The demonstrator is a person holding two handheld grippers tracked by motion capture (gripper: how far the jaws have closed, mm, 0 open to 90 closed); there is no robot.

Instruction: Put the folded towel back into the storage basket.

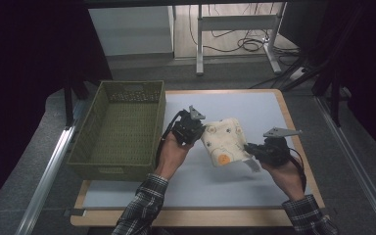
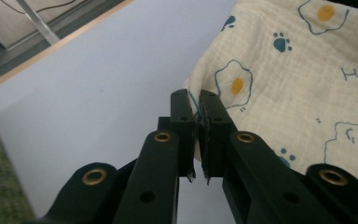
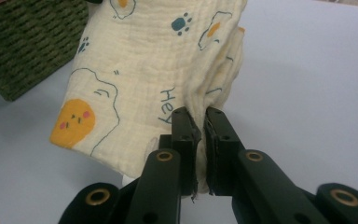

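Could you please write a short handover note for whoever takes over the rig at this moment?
Left gripper: shut on one edge of the folded cream muslin cloth with fried-egg and paw prints.
Right gripper: shut on the opposite edge.
The cloth hangs between them, lifted above the pale grey table mat, beside the olive-green woven plastic basket.
Done: cloth folded and picked up.
Left: probably carry it into the basket and release.

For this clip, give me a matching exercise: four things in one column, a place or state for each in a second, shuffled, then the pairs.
Things:
1. cloth
2. basket
3. left tongs
4. right tongs

Places or states:
A. shut on the cloth's right edge
B. held up between both tongs, above the mat
C. shut on the cloth's left edge
D. green, at the table's left

Pairs: 1-B, 2-D, 3-C, 4-A
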